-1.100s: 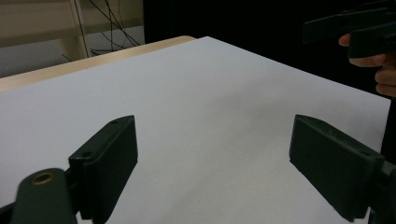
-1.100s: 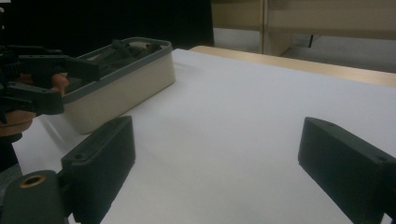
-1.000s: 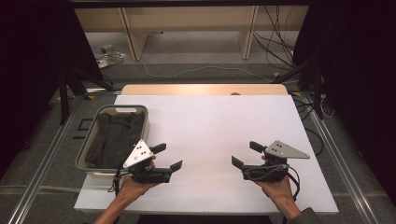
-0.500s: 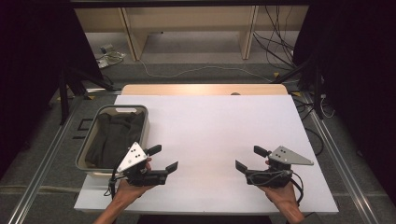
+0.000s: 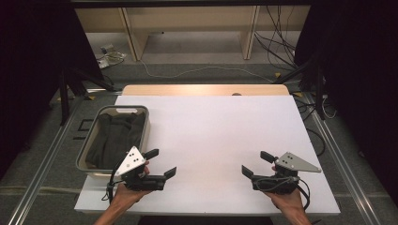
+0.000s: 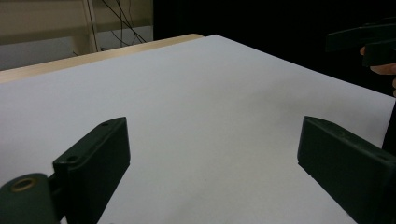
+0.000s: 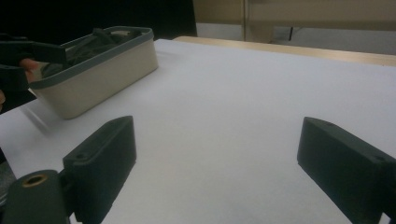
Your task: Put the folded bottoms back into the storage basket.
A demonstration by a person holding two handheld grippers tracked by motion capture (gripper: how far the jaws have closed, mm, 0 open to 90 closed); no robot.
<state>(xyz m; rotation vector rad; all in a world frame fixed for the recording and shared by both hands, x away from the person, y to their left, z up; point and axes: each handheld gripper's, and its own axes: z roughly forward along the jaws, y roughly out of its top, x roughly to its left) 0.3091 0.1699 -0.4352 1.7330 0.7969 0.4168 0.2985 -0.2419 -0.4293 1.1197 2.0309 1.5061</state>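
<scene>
High view, thing: dark cloth point(image 5: 115, 138) lies crumpled in the grey-rimmed tub point(image 5: 146, 125) at the desk's point(image 5: 211, 136) left edge, just beyond the left tool point(image 5: 159, 164).
High view, handling: I judge the cloth soft, limp and light; pinch a raised fold near the top, not the tub.
High view, change: both hands sit slightly nearer the desk's front edge than a second ago; the left tool's jaws have just been opening, nothing between them.
Left gripper view: left tool point(image 6: 212, 154) stands wide and empty over bare desk.
Right gripper view: right tool point(image 7: 215, 154) also gapes wide and empty; tub point(image 7: 100, 70) with cloth point(image 7: 86, 44) lies well off.
</scene>
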